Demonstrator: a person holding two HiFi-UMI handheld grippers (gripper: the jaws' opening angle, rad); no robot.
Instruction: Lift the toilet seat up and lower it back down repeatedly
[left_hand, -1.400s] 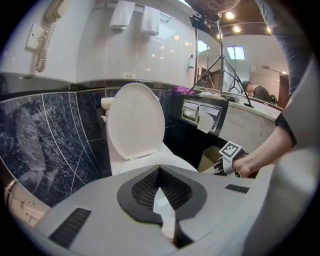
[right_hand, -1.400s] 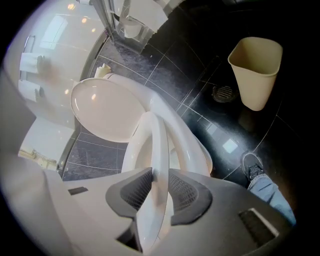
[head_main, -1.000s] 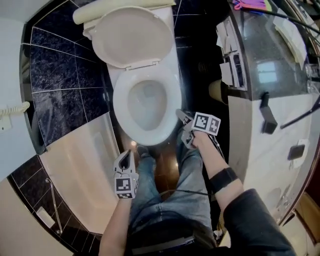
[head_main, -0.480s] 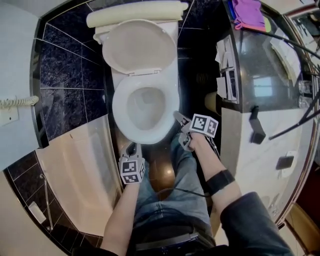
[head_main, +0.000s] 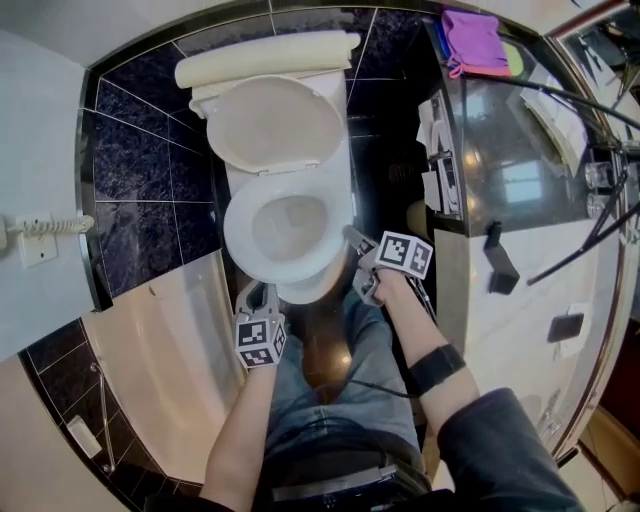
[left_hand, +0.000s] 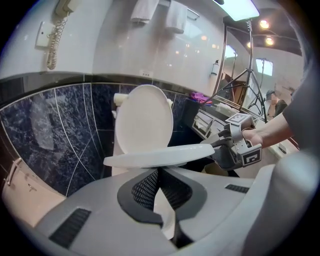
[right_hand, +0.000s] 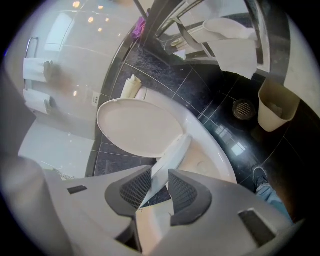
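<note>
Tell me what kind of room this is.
A bathroom, possibly a hotel's. There's a toilet with a bathtub beside it and a vanity counter opposite. The wall phone hints at a hotel.

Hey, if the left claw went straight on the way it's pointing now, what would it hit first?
Most likely the toilet seat: its raised front edge lies right across the line of the left claw, just beyond the tips. How near I can't tell; the upright lid stands behind it.
</note>
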